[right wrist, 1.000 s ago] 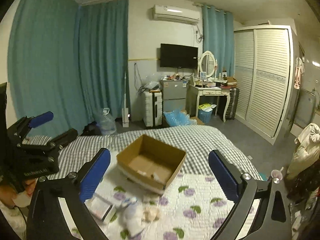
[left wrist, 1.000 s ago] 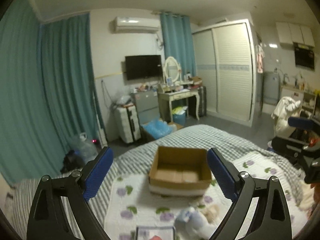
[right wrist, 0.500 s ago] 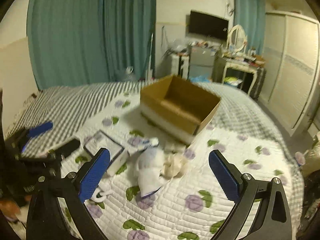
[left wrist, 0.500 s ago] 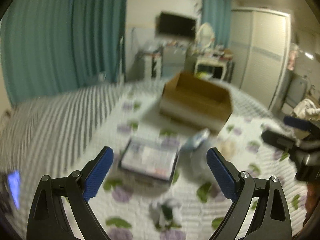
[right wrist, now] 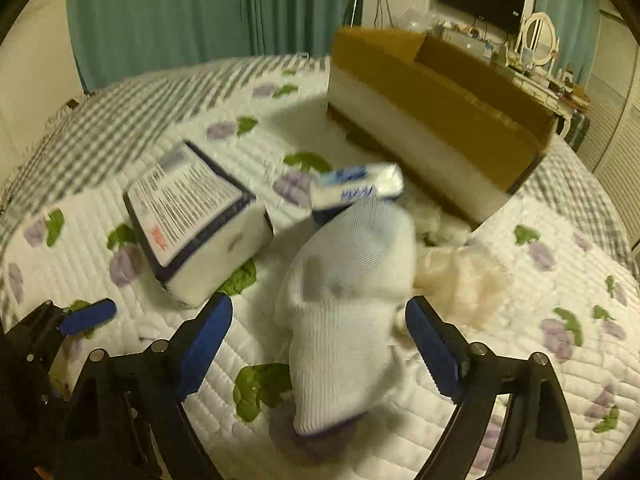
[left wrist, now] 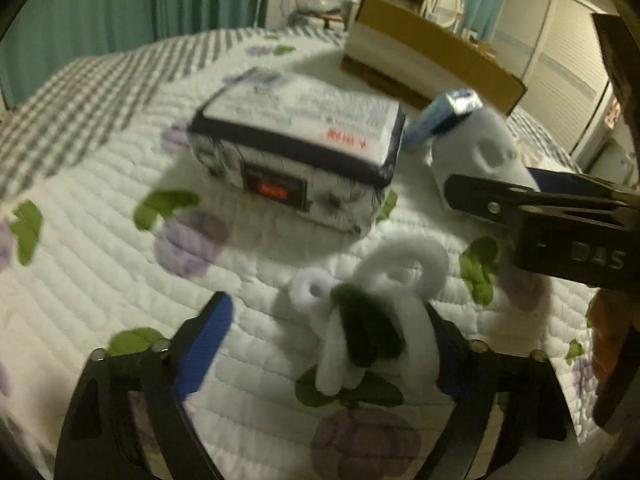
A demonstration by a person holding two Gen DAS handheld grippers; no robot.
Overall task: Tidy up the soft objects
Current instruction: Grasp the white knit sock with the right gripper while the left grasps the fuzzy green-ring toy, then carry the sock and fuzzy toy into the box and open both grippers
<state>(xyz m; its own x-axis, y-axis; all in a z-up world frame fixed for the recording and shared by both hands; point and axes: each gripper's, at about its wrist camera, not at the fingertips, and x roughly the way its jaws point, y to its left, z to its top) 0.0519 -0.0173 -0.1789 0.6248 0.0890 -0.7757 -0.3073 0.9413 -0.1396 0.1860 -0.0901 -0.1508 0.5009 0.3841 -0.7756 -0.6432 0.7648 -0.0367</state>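
In the left wrist view my left gripper (left wrist: 324, 344) is open, low over the quilt, with a white fuzzy bundle with a dark green patch (left wrist: 372, 312) lying between its fingers. In the right wrist view my right gripper (right wrist: 320, 340) is open around a white sock (right wrist: 344, 304) lying on the quilt. A cream fluffy item (right wrist: 460, 276) lies right of the sock. An open cardboard box (right wrist: 436, 92) stands behind; it also shows in the left wrist view (left wrist: 432, 52).
A white and navy tissue pack (right wrist: 192, 216) lies left of the sock, also in the left wrist view (left wrist: 296, 144). A small blue-white packet (right wrist: 356, 188) rests above the sock. The right gripper's body (left wrist: 560, 216) crosses the left wrist view. The floral quilt (right wrist: 540, 320) covers the bed.
Both grippers have dropped from high above the bed down to the quilt. The left one now straddles the fuzzy bundle, the right one the white sock. Both stay open.
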